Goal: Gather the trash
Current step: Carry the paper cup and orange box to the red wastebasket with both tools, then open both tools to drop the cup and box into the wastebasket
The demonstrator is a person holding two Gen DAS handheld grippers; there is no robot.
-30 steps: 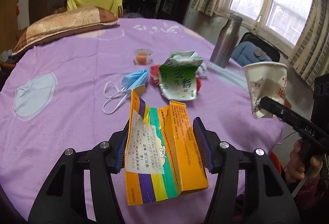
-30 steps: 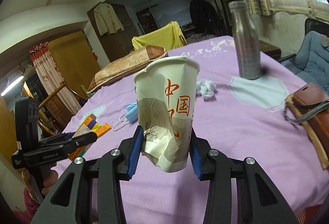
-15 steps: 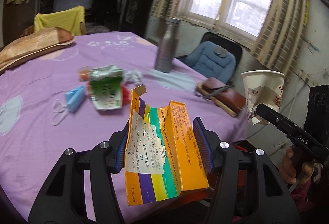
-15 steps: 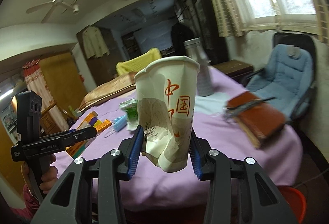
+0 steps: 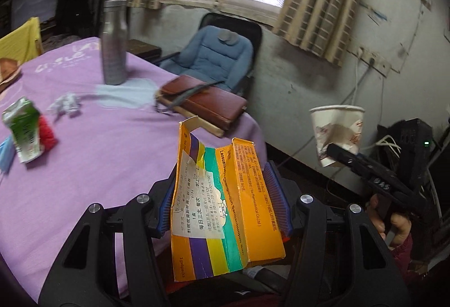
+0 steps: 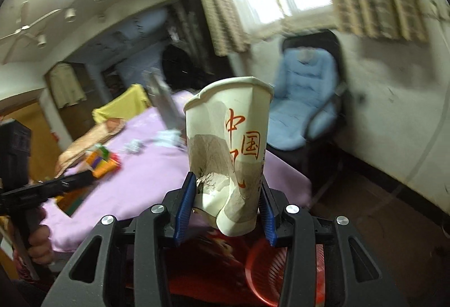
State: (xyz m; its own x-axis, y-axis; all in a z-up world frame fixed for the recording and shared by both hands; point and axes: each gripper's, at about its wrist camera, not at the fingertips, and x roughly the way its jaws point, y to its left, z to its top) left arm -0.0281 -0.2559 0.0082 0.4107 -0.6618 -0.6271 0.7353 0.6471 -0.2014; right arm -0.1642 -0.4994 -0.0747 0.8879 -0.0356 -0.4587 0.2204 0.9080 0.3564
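Both grippers have swung away from the middle of the counter [image 5: 84, 166] toward its edge on the window side, each carrying its item with grip unchanged. Left gripper [image 5: 223, 203]: fingers pinching a flattened orange medicine box [image 5: 225, 208], held upright past the counter's rim. Right gripper [image 6: 226, 204]: fingers pinching the lower part of a dented paper cup [image 6: 229, 155], held upright and clear of the counter; the same cup is seen from the left wrist view off to the right. Step in hand, as judged: transport of two collected pieces toward disposal. A red basket [image 6: 270, 267] shows low in the right wrist view beneath the cup, blurred; it is likely the bin. Next move calls for bringing each item over that basket and spreading the fingers, one hand at a time so the two grippers do not crowd one opening. Remaining on the counter: a green carton [image 5: 24, 135], crumpled white paper [image 5: 66, 105], a blue mask at the frame edge. Not trash, by appearance: a steel bottle [image 5: 114, 42] and a brown wallet [image 5: 202, 104]. A blue padded chair [image 5: 216, 56] stands beside the counter.
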